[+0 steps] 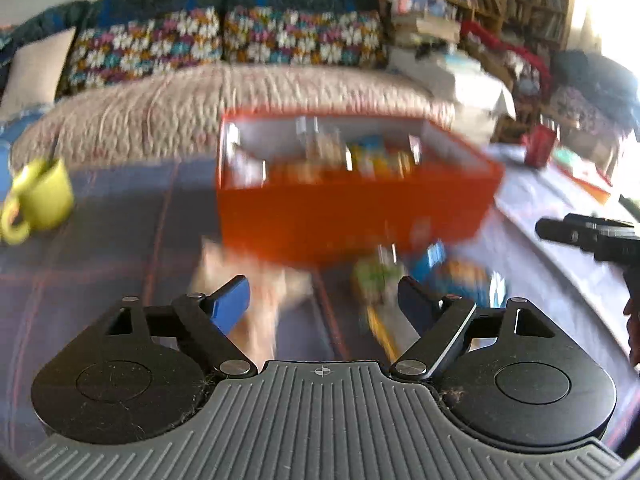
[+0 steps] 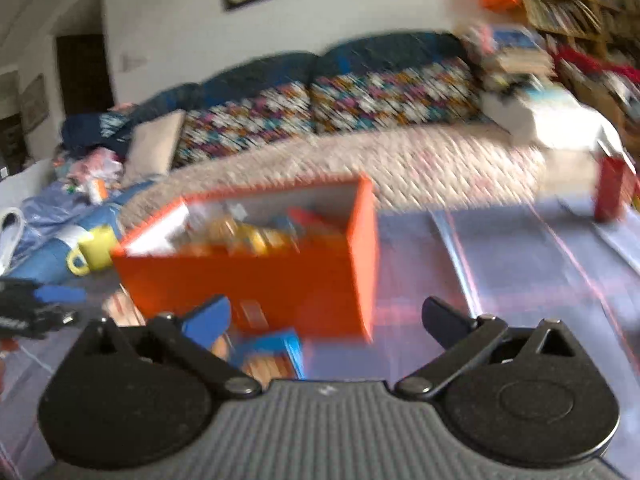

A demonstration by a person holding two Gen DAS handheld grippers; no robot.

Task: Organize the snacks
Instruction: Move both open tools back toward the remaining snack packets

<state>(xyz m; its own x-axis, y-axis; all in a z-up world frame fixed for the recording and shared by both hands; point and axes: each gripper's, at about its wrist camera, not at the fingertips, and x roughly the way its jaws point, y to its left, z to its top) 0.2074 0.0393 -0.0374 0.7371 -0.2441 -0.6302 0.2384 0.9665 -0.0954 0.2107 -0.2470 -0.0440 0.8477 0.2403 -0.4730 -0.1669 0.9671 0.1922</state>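
Snacks point(image 1: 460, 276) lying loose on the table point(image 1: 120, 220), just in front of the near wall of the orange box point(image 1: 352, 216), with more packets already standing inside it. Left gripper point(image 1: 324, 300) hovering low over these loose ones, jaws standing partly apart and holding nothing. Right gripper point(image 2: 326, 320) pointing at the box's near right corner, jaws spread wide, also empty; a blue-and-orange packet point(image 2: 272, 354) lying just beyond its left finger.

Judging the step in hand: reaching for the next loose packet. Best done by slowing down first, since both views are smeared, then settling the jaws squarely over one packet, closing on its flat faces rather than a crinkly edge, and lifting clear of the box wall before carrying it in. Worth keeping the two grippers from crowding each other, being near together here.

Looking small, flat and brightly wrapped: blue with orange, a green-and-yellow one point(image 1: 376, 276), a pale pinkish one point(image 1: 256, 292) to the left. Printing too blurred to read. Further left, a yellow-green mug point(image 1: 40, 200) standing well apart.
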